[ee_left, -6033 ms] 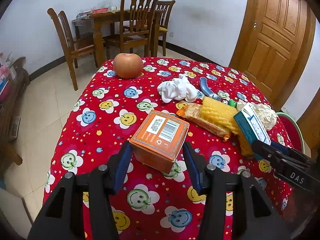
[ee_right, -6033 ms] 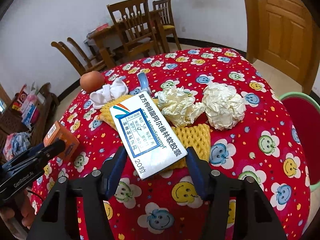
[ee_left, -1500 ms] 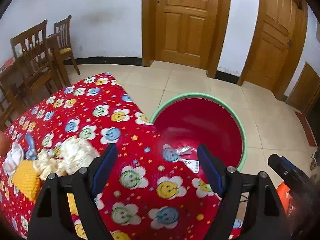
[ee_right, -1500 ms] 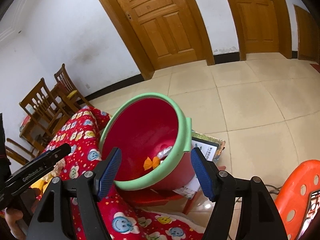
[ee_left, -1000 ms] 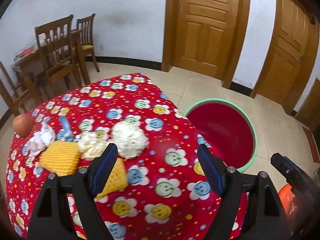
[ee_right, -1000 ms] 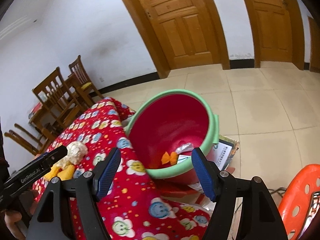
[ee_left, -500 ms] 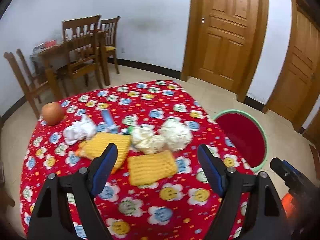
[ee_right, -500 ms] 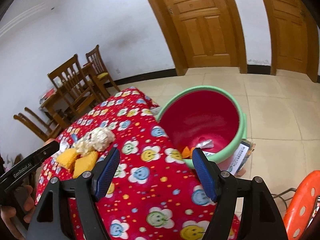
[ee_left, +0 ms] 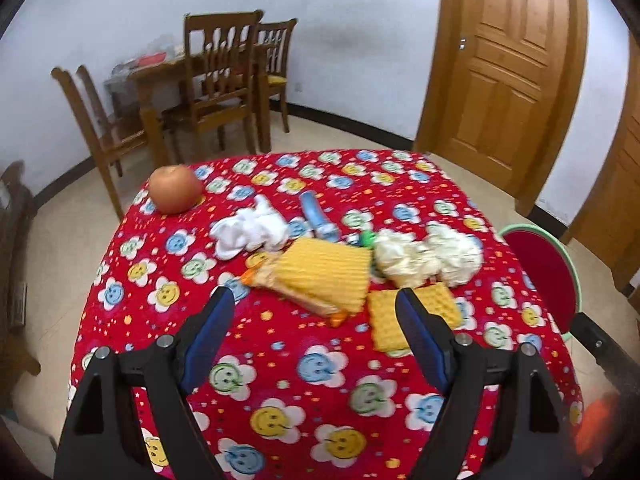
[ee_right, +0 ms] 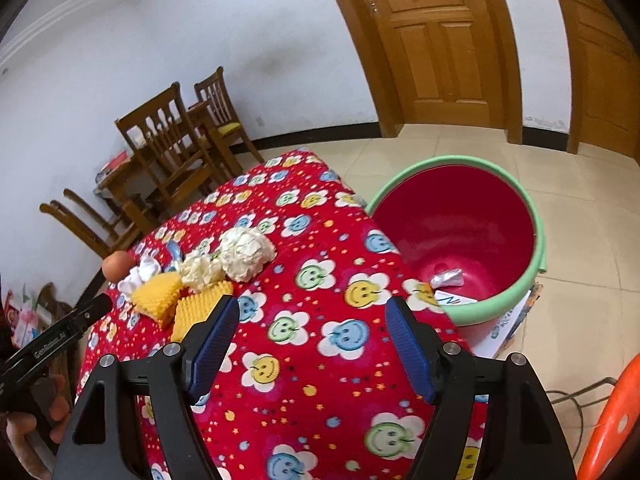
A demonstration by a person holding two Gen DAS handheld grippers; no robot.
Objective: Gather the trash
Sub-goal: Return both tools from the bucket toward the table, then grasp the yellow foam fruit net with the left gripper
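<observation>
While both grippers — left gripper (ee_left: 314, 322), right gripper (ee_right: 312, 330) — gape empty over the tablecloth (ee_left: 280, 368), the bucket (ee_right: 538, 240) sits right of frame.

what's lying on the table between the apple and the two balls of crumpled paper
In the left wrist view, between the apple and the crumpled paper balls lie a white cloth, a blue tube and a small green item.

Trash-strewn table (ee_left: 304, 360) in smiley cloth
</observation>
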